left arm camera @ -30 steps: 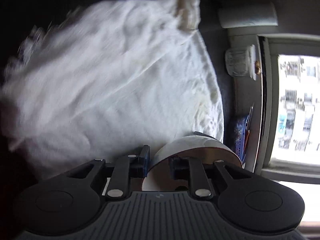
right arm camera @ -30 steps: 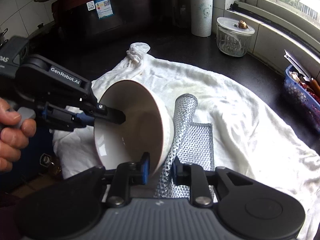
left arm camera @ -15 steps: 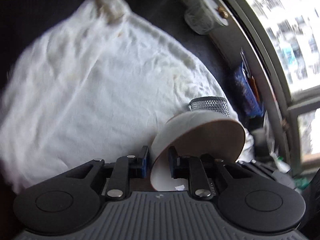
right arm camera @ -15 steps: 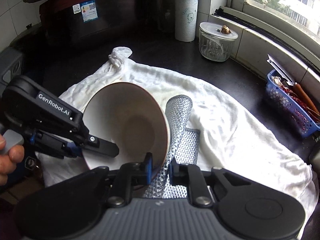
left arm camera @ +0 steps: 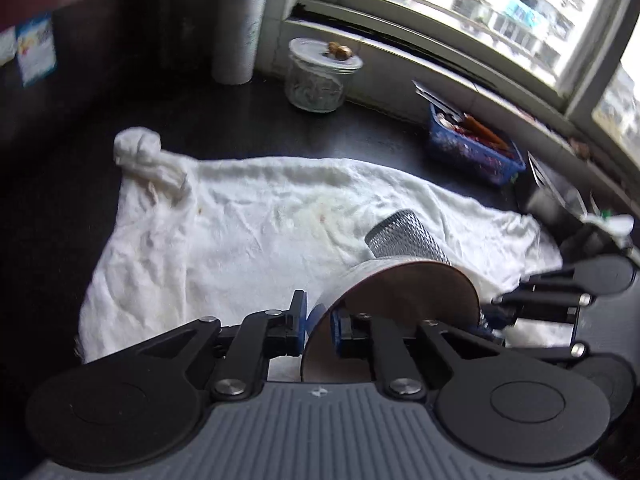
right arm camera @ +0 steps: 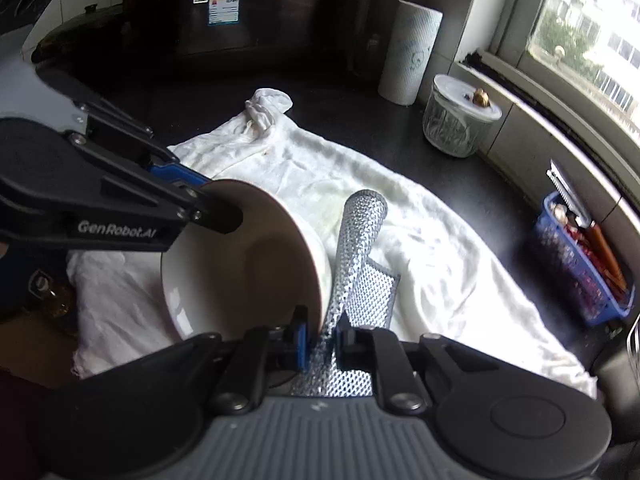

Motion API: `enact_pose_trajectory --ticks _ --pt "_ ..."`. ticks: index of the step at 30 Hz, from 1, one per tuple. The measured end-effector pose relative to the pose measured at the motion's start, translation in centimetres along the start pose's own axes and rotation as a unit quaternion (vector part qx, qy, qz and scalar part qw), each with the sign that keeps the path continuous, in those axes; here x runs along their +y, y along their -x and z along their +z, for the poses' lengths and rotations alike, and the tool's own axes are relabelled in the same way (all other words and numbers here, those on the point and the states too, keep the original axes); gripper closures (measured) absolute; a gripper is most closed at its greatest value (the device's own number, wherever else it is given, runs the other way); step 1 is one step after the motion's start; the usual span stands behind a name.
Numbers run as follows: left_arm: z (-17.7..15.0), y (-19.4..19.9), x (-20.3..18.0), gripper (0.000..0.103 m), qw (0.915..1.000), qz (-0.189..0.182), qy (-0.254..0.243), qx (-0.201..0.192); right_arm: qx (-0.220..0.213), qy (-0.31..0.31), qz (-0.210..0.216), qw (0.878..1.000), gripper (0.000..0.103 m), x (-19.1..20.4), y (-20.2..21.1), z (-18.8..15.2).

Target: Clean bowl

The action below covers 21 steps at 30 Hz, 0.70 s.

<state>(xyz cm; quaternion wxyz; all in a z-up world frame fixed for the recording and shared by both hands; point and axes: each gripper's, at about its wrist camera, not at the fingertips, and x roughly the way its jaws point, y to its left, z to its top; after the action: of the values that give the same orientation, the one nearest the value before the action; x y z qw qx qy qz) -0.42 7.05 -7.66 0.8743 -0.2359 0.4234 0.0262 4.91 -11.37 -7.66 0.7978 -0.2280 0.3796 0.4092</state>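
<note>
White ceramic bowl [right arm camera: 244,264] is tipped on its side above the white cloth [right arm camera: 436,272], mouth facing the right wrist camera. The left gripper [left arm camera: 318,324] has its jaws narrowed onto the bowl rim, one finger inside and one outside the wall. In the right wrist view the left gripper [right arm camera: 216,210] meets the rim at its upper left edge.

The right gripper [right arm camera: 322,338] has its jaws closed narrow on a silver mesh scouring cloth [right arm camera: 358,248]. The mesh is curled into a roll that stands up just beside the bowl's outer wall and appears to touch it. In the left wrist view the same roll [left arm camera: 404,240] rises behind the bowl [left arm camera: 400,300].

The white cloth covers the middle of the black countertop [right arm camera: 472,176], with a knotted corner toward the far edge. Along the window edge stand a paper towel roll [right arm camera: 410,56], a lidded glass jar [right arm camera: 458,124] and a blue basket [right arm camera: 580,272].
</note>
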Motion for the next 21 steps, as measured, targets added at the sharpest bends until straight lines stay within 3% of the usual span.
enact_pose_trajectory --ticks 2,4,6,8,10,12,15,17,19,21 --pt "-0.4 -0.5 2.1 0.088 0.9954 -0.030 0.091 0.011 0.004 -0.022 0.015 1.000 0.085 -0.3 -0.2 -0.2" --pt "-1.0 -1.0 4.0 0.087 0.9828 -0.057 0.174 0.023 0.005 -0.032 0.021 0.999 0.084 -0.3 -0.2 -0.3" --pt "-2.4 -2.0 6.2 0.087 0.9539 -0.087 0.284 0.042 0.006 -0.042 0.026 0.999 0.082 -0.4 -0.3 -0.4" --pt "-3.6 -2.7 7.3 0.087 0.9297 -0.103 0.349 0.058 0.008 -0.051 0.031 0.998 0.081 -0.4 -0.3 -0.4" --pt "-4.5 -3.2 7.9 0.087 0.9091 -0.116 0.394 0.070 0.010 -0.060 0.036 0.997 0.081 -0.5 -0.4 -0.4" --pt "-5.1 -3.5 8.1 0.087 0.8968 -0.123 0.418 0.078 0.011 -0.067 0.039 0.997 0.081 -0.5 -0.4 -0.4" --pt "-5.5 -3.7 8.0 0.087 0.8895 -0.128 0.430 0.086 0.013 -0.070 0.037 0.997 0.081 -0.5 -0.3 -0.5" --pt "-5.4 -3.8 7.9 0.087 0.8928 -0.127 0.423 0.088 0.013 -0.071 0.035 0.997 0.081 -0.5 -0.3 -0.6" --pt "-5.2 -3.7 7.7 0.088 0.8992 -0.124 0.410 0.089 0.012 -0.071 0.032 0.997 0.083 -0.6 -0.3 -0.7" --pt "-4.6 -3.7 6.9 0.088 0.9180 -0.109 0.369 0.097 0.010 -0.072 0.030 0.997 0.084 -0.6 -0.2 -0.8"
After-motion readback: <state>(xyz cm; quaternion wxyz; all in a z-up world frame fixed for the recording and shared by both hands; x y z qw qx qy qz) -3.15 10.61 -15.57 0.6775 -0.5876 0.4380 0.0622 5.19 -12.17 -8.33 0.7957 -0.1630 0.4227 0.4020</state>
